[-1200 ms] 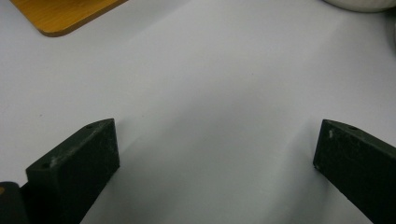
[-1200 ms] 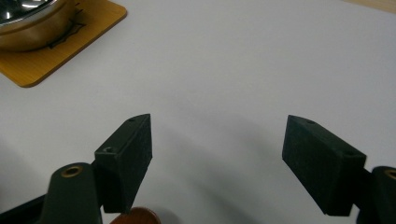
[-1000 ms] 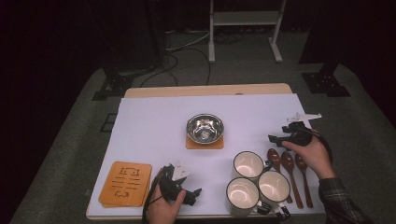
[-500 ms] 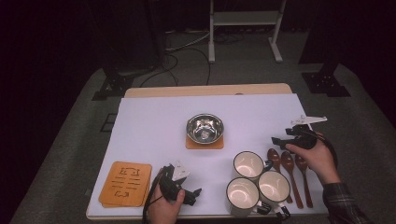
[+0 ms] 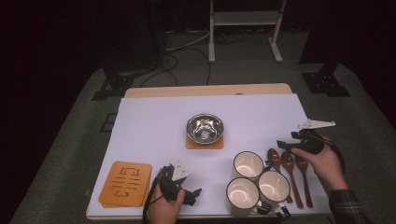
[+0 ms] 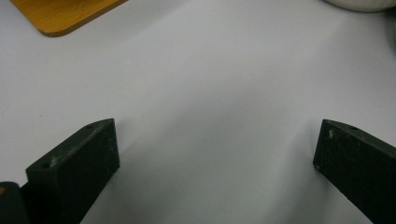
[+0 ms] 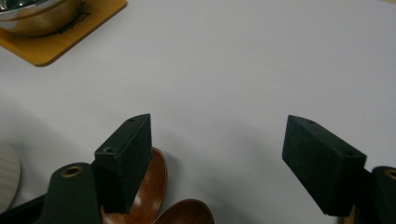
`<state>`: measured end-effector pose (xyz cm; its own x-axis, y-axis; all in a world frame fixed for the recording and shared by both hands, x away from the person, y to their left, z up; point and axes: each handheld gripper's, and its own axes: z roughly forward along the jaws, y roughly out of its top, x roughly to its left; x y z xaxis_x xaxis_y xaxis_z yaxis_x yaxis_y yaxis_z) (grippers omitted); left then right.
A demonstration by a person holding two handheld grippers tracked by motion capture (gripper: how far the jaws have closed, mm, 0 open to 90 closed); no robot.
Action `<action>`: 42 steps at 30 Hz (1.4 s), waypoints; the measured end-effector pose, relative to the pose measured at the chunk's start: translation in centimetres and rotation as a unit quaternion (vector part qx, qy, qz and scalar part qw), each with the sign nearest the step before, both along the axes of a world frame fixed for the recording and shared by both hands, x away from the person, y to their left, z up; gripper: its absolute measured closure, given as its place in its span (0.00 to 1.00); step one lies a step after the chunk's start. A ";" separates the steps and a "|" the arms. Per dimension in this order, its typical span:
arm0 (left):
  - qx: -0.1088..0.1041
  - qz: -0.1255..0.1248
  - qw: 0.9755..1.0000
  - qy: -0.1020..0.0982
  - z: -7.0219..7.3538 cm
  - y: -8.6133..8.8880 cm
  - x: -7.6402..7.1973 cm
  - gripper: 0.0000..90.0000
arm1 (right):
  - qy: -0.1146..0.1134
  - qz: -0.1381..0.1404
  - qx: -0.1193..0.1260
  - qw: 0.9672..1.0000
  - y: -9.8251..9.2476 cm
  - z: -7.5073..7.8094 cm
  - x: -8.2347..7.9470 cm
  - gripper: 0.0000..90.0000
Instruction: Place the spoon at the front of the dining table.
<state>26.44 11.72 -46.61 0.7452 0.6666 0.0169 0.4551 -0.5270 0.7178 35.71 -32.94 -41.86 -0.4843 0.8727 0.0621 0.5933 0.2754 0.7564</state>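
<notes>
We note three wooden spoons (image 5: 288, 172) lying parallel at the table's right edge beside the mugs (image 5: 254, 179), bowls pointing away. The right gripper (image 5: 286, 144) hovers over their bowl ends, jaws wide and empty, probably lining up a pick. The left gripper (image 5: 194, 195) rests open near the coaster (image 5: 126, 183).

Three white mugs (image 5: 248, 164) stood clustered on the tabletop (image 5: 149, 126). Three brown wooden spoons (image 5: 288, 164) lay side by side just beside them. One metal bowl (image 5: 205, 128) sat on one wooden coaster (image 5: 191, 143). A stack of wooden coasters (image 5: 126, 183) lay at the near left corner; how many it held could not be told.
</notes>
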 end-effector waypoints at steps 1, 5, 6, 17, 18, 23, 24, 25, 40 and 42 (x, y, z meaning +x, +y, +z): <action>0.000 0.000 1.000 0.000 0.0 0.0 0.0 0.00 | 0.001 0.000 0.000 1.000 -0.1 0.0 -0.1 0.26; 0.000 0.000 1.000 0.000 0.0 0.0 0.0 0.00 | 0.002 -0.003 0.000 1.000 -0.2 0.0 -0.4 0.26; 0.000 0.000 1.000 0.000 0.0 0.0 0.0 0.00 | 0.001 -0.003 -0.002 1.000 -0.4 -0.1 -0.6 0.26; 0.000 0.000 1.000 0.000 0.0 0.0 0.0 0.00 | 0.001 -0.005 -0.002 1.000 -0.7 -0.2 -1.2 0.26; 0.000 0.000 1.000 0.000 0.0 0.0 0.0 0.00 | 0.001 -0.005 -0.002 1.000 -0.8 -0.2 -1.3 0.26; 0.000 0.000 1.000 0.000 0.0 0.0 0.0 0.00 | 0.002 -0.007 -0.001 1.000 -1.0 -0.1 -1.9 0.26; 0.000 0.000 1.000 0.000 0.0 0.0 0.0 0.00 | 0.001 -0.006 -0.001 1.000 -1.1 -0.1 -1.9 0.26; 0.000 0.000 1.000 0.000 0.0 0.0 0.0 0.00 | 0.000 -0.006 -0.001 1.000 -1.1 -0.1 -2.1 0.26; -0.001 0.001 1.000 0.000 0.0 0.0 0.0 0.00 | -0.002 -0.009 -0.001 1.000 -1.6 -0.1 -3.5 0.25; -0.001 0.001 1.000 0.000 0.0 0.0 0.0 0.00 | -0.001 -0.009 -0.001 1.000 -1.7 -0.2 -3.7 0.25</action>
